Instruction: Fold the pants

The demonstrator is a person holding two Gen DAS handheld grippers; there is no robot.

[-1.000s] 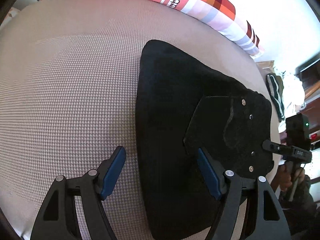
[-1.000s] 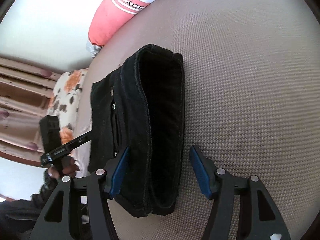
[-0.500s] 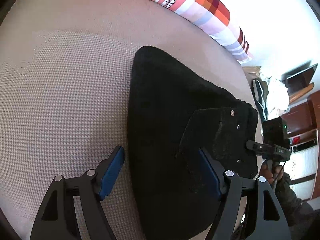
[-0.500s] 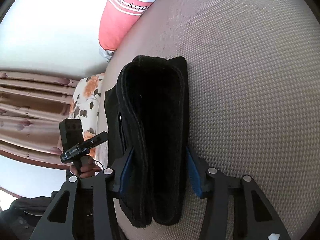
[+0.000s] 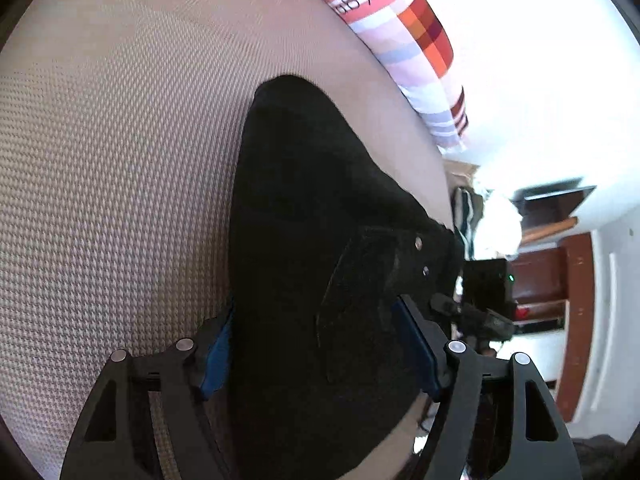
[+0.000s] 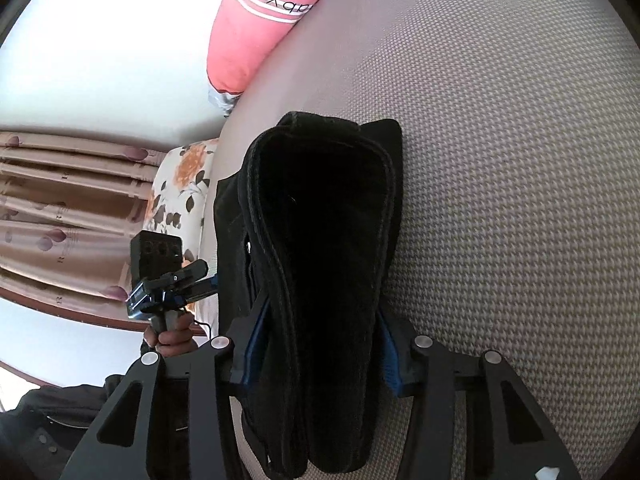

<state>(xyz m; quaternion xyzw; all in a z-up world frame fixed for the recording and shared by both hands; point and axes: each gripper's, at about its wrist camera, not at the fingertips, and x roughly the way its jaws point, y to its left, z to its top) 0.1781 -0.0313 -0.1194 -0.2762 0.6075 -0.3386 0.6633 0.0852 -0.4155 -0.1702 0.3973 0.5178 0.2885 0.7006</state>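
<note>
The black pants (image 5: 312, 200) lie folded into a thick bundle on the houndstooth bed cover (image 5: 120, 160). My left gripper (image 5: 316, 308) straddles the bundle's near end. Its blue pads sit at both sides of the fabric with the jaws wide. In the right wrist view the pants (image 6: 328, 208) show as stacked layers, seen edge-on. My right gripper (image 6: 320, 308) is shut on that stack, and both pads press into the cloth. Each gripper shows in the other's view: the right gripper (image 5: 472, 312) beyond the pants, the left gripper (image 6: 172, 284) held by a hand (image 6: 172, 332).
A pink and checked pillow (image 5: 400, 28) lies along the bed's far edge. Off the bed stand wooden furniture (image 5: 560, 280) and a pile of clothes (image 5: 492, 220). Striped curtains (image 6: 60, 200) and a floral cloth (image 6: 180, 188) are on the other side.
My left gripper has tipped down and slid forward, so the pants now sit between its fingers. My right gripper has closed in from both sides onto the folded stack.
</note>
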